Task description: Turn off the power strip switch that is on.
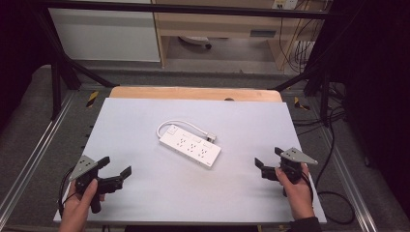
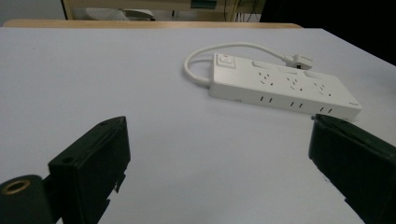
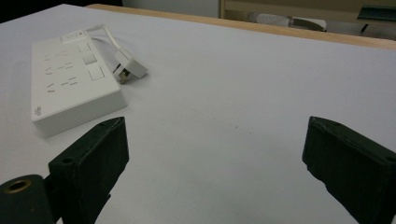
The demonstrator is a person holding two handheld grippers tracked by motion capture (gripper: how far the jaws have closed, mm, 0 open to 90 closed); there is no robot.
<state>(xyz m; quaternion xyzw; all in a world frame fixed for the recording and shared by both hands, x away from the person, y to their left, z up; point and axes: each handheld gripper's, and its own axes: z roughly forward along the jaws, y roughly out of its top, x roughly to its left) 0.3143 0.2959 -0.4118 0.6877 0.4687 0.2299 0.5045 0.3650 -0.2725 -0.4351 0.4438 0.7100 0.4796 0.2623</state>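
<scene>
At mid-frame lay the power strip (image 1: 190, 146), well clear of my left gripper (image 1: 113, 170) and right gripper (image 1: 269, 159), both gaping, empty; one careless reach could've snagged its looped cord (image 1: 181, 123).

The power strip (image 1: 190, 145), at the centre of the high view, has a smooth white plastic housing with a slight sheen; its cable (image 1: 182, 123) has a smooth white sheath. The table top (image 1: 145, 193) is a matt, pale grey, even surface, and a bare wood edge (image 1: 193, 93) shows along its upper border. The left gripper (image 1: 117, 166) and right gripper (image 1: 267, 159) carry matt black plastic jaws. Each bears a grey, dull metal-looking plate. A brass-coloured insert (image 2: 16, 187) sits at the lower left of the left gripper view.
</scene>
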